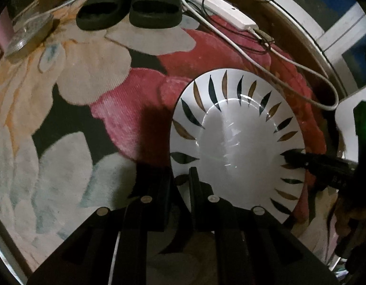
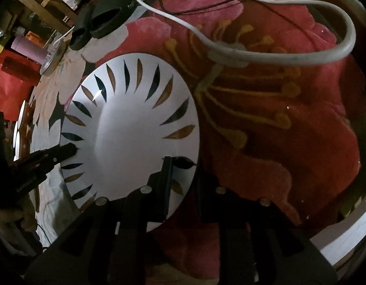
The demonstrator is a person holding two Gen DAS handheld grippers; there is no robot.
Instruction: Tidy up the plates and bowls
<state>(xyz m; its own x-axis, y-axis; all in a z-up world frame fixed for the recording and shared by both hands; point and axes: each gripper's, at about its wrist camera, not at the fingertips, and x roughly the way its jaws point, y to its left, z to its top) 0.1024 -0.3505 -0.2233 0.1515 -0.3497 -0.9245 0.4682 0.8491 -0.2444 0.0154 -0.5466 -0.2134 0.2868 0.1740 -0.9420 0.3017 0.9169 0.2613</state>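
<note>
A white plate [image 1: 240,142] with black and gold leaf marks round its rim is held over a flowered carpet [image 1: 87,109]. My left gripper [image 1: 180,180] is shut on the plate's near-left rim, one finger above it and one below. My right gripper [image 2: 183,173] is shut on the opposite rim of the same plate [image 2: 130,137]. The right gripper's fingers [image 1: 308,161] show at the plate's right edge in the left wrist view. The left gripper's fingers [image 2: 57,154] show at its left edge in the right wrist view.
Black slippers [image 1: 133,4] lie at the far edge of the carpet. A white power strip [image 1: 223,9] with a grey cable [image 1: 301,71] lies beyond the plate. A glass dish [image 1: 28,35] sits far left. Wooden furniture [image 2: 40,7] and clutter stand at the far left.
</note>
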